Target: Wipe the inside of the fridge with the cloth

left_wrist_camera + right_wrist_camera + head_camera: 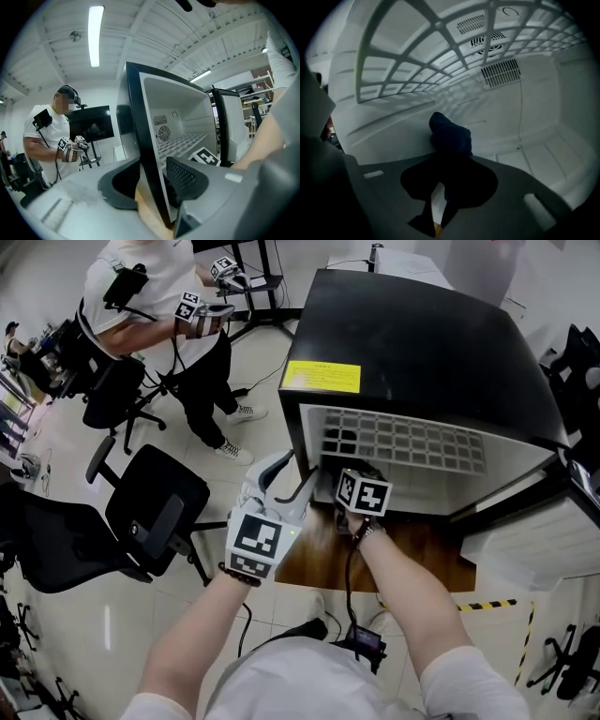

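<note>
Wire shelf above cloth; chair nr fridge.

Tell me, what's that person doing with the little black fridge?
A person looks to be wiping out the fridge with two hand-held grippers. The right gripper is inside it, below the wire shelf, and pinches a dark cloth bunched against the white inner wall. The left gripper has its jaws on either side of the fridge's front edge; whether they squeeze it is hard to tell.
</note>
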Tool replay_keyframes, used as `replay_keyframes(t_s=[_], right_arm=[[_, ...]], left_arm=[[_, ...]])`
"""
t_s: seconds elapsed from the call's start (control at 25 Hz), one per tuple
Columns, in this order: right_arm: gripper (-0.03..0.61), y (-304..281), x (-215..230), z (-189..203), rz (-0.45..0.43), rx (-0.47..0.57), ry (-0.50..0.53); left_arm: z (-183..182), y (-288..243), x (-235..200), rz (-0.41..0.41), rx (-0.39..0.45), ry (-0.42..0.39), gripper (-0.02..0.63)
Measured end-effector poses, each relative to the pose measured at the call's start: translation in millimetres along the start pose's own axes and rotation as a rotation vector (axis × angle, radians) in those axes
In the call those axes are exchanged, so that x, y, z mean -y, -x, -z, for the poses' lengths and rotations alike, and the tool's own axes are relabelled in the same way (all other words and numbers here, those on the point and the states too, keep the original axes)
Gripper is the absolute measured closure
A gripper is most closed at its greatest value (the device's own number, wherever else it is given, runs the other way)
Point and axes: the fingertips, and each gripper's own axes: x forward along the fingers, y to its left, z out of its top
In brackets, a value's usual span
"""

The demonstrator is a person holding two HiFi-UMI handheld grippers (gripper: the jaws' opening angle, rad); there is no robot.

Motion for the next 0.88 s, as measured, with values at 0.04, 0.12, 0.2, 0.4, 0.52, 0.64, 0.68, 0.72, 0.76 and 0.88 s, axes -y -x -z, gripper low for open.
replay_keyframes(t_s=[0.04,0.12,0.2,0.4,0.52,0.64,0.68,0.72,0.76,0.88], right_arm=[[0.494,-2,-1,-1,-0.013,0.006,-0.005],[0.494,-1,-3,-3,-0.034,0.016,-0.014],[0.494,6,-4,-1,-0.047,0.023,-0.007],[0.494,41,-21,10,-0.110,0.063,0.060],[0.494,58,-35,18,-0.158,0.075,0.105],[0.494,68,-51,23,-0.210,0.089,0.155],[0.494,71,-56,24,-0.226,0.093,0.176],[0.494,74,-60,26,-0.238,0.096,0.198],[0.494,76,-63,27,-0.247,0.099,0.219],[0.494,77,-70,24,-0.264,0.116,0.278]], left_arm=[[0,0,0,0.000,0.001,-0.001,0.440],[-1,-1,0,0.001,0.002,-0.003,0.442],[-1,-1,0,0.002,0.003,-0.003,0.443],[-2,0,-2,0.001,0.010,0.012,0.445],[-2,0,-2,-0.001,0.015,0.022,0.445],[-1,-1,-2,-0.002,0.012,0.022,0.445],[-1,-1,-2,-0.002,0.010,0.023,0.445],[0,-1,-1,-0.002,0.009,0.025,0.445],[0,-1,0,-0.001,0.008,0.028,0.445],[-1,-1,-1,-0.002,0.014,0.030,0.446]])
